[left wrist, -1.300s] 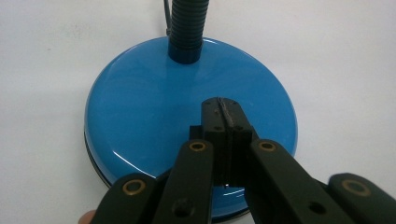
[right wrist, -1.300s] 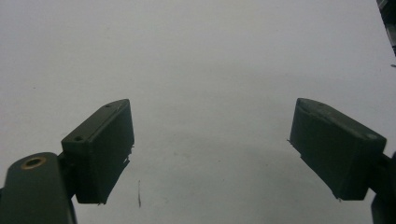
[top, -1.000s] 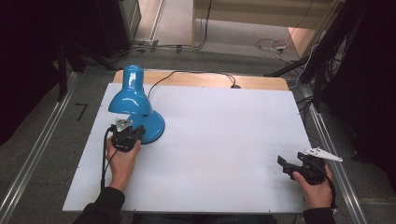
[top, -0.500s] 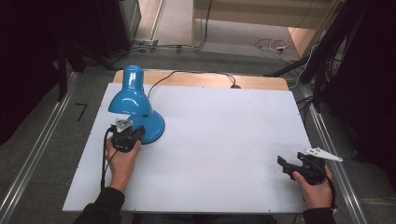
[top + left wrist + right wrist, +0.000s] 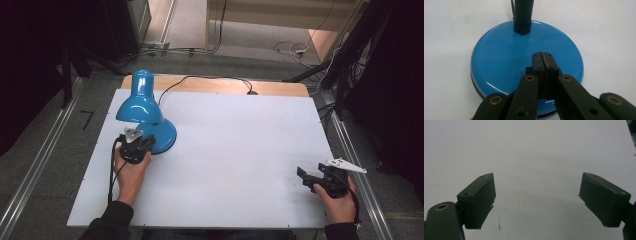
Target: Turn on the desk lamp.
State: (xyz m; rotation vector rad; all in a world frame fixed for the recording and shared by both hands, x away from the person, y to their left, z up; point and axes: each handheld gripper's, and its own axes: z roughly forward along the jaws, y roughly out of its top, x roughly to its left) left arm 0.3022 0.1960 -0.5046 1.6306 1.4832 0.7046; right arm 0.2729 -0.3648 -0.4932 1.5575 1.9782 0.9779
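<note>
Standing at the table's (image 5: 240,145) far left, the blue lamp (image 5: 142,107) has its round base (image 5: 506,62) under the left gripper (image 5: 136,146), whose jaws are pressed together, empty. Near right, the right gripper (image 5: 306,178) hovers, jaws spread.

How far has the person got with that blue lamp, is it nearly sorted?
Done so far: the left gripper has reached the blue lamp and rests with its jaws shut over the round base, perhaps pressing a switch there, though none can be made out. The right gripper waits open above the bare white table. No glow is visible from the shade, so any result is yet to appear.
</note>
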